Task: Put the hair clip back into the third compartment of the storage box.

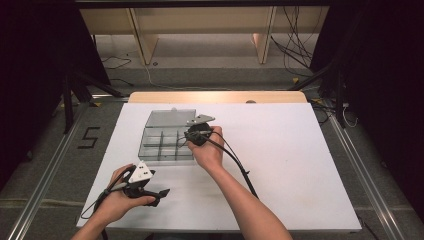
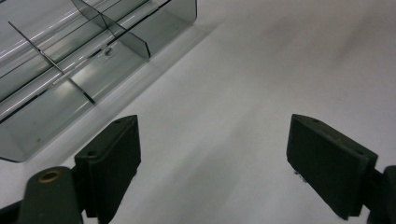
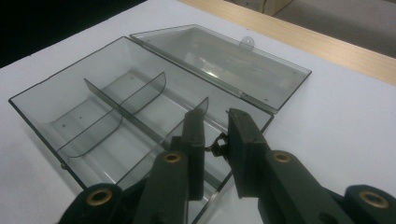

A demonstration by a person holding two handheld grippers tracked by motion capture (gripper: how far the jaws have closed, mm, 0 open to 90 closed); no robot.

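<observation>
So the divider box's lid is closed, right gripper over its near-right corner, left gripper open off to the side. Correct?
One thing is off: the lid is open, lying flat behind the divider box, as the right gripper view shows. The rest holds: the right gripper is over that corner, and the left gripper is open beside the box.

Clear plastic boxes: one (image 1: 167, 142), at the table's centre, slightly toward 10 o'clock.
Hinged lids: one (image 3: 224, 60), laid open flat at the box's 12 o'clock edge.
Dividers in the box: a long one (image 3: 140, 116) and at least two short cross pieces (exact number cannot be told).
Small dark parts: one (image 3: 217, 147), between the right gripper's jaws.
Grippers: two, the left gripper (image 1: 162, 192) at 7 o'clock, the right gripper (image 1: 187, 142) over the box.
Hands: two.
White table boards: one (image 1: 280, 160).
</observation>
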